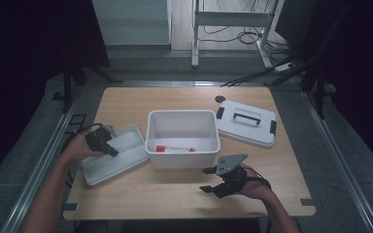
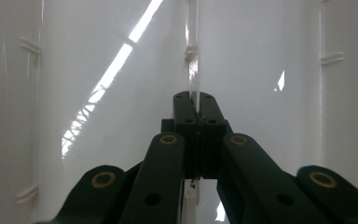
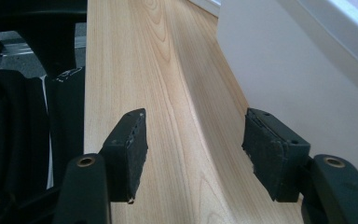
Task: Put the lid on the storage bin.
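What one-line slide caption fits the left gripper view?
Left tongs shut on the white tray's thin divider rib.

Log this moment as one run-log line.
left tool: shut on tray divider | right tool: open, nothing held, over table | bin: open | lid: set aside

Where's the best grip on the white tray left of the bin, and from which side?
Grip the white tray on the thin upright rib down its middle, coming from above. The rib is narrow enough to pinch, while the outer walls are wide apart. The left gripper is already shut on that rib, as its own view shows.
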